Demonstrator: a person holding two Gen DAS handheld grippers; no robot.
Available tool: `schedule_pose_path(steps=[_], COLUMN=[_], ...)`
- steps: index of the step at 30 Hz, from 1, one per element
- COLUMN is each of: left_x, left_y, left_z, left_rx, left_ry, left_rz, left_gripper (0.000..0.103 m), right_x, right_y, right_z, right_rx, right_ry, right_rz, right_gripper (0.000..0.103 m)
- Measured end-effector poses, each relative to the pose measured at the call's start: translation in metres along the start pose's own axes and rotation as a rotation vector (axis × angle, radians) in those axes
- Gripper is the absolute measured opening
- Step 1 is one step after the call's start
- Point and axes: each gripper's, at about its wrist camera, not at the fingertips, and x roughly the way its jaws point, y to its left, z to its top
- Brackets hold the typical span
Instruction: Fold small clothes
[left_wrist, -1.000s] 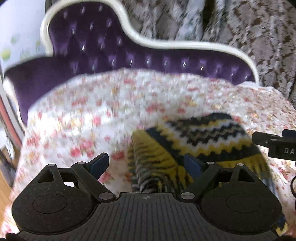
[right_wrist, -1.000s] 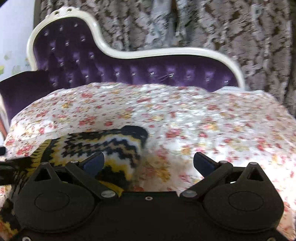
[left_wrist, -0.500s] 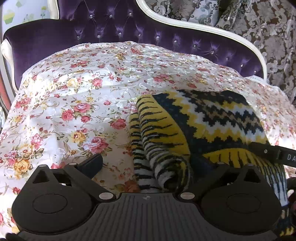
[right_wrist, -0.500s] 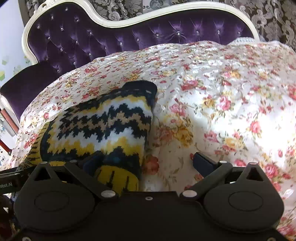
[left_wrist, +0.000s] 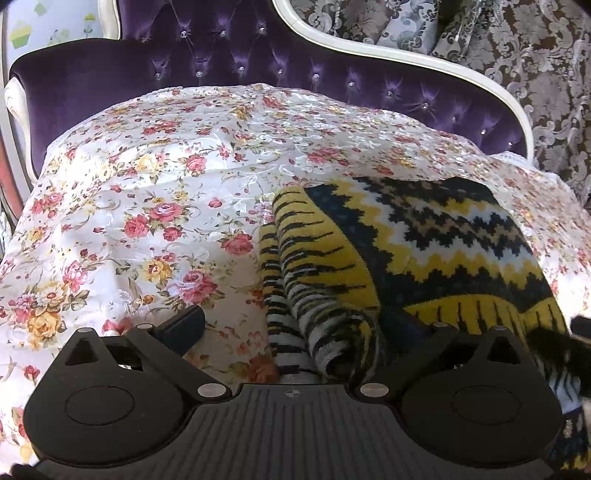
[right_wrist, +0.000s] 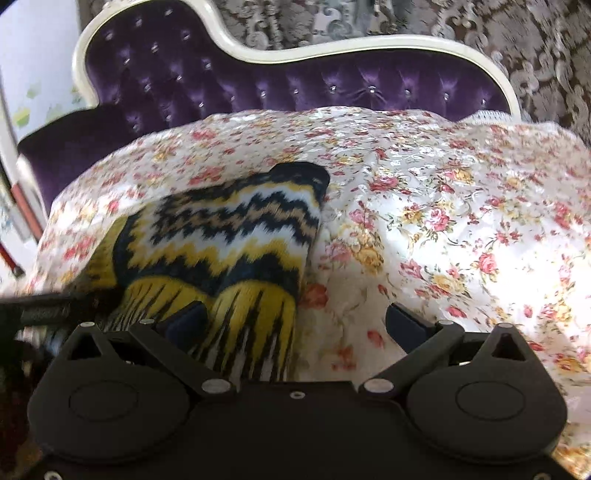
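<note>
A folded knit sweater (left_wrist: 424, 243), yellow, navy and white in zigzags, lies on the floral bedcover (left_wrist: 147, 206). My left gripper (left_wrist: 295, 328) stands wide open at its left end. The rolled striped sleeve edge (left_wrist: 325, 332) sits between the fingers and the right finger is half buried in the knit. In the right wrist view the sweater (right_wrist: 229, 240) fills the left half. My right gripper (right_wrist: 295, 321) is open astride its right hem: the left fingertip (right_wrist: 188, 321) rests on the yellow fringe pattern, the right one over bare cover. Neither pad presses the cloth.
A purple tufted sofa back (left_wrist: 258, 74) with a white frame rises behind the cover, with patterned curtains (left_wrist: 535, 74) beyond. The other gripper shows as a dark bar at the frame edge (right_wrist: 44, 310). Bare floral cover (right_wrist: 461, 240) spreads right of the sweater.
My left gripper came down onto the sweater's left end and its jaws widened, then held still. The right gripper shifted a little toward the frame edge; its view is blurred by motion.
</note>
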Motion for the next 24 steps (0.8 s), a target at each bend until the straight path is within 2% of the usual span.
schedule_pose_path(steps=[7, 11, 16, 24], left_x=[-0.019, -0.04, -0.066, -0.103], left_y=[-0.001, -0.011, -0.026, -0.031], left_z=[-0.003, -0.007, -0.013, -0.017], left_rx=[-0.031, 0.007, 0.064, 0.027], left_ry=[0.016, -0.003, -0.038, -0.07], left_rz=[0.004, 0.042, 0.078, 0.015], left_gripper=[0.102, 0.101, 0.101, 0.101], right_x=[-0.018, -0.036, -0.056, -0.085], right_y=[-0.005, -0.006, -0.006, -0.007], right_z=[-0.018, -0.021, -0.023, -0.021], right_rx=[0.018, 0.017, 0.03, 0.059], right_ry=[0.061, 0.06, 0.029, -0.056], right_rz=[0.035, 0.052, 0.064, 0.059], right_gripper=[0.102, 0.102, 0.102, 0.102])
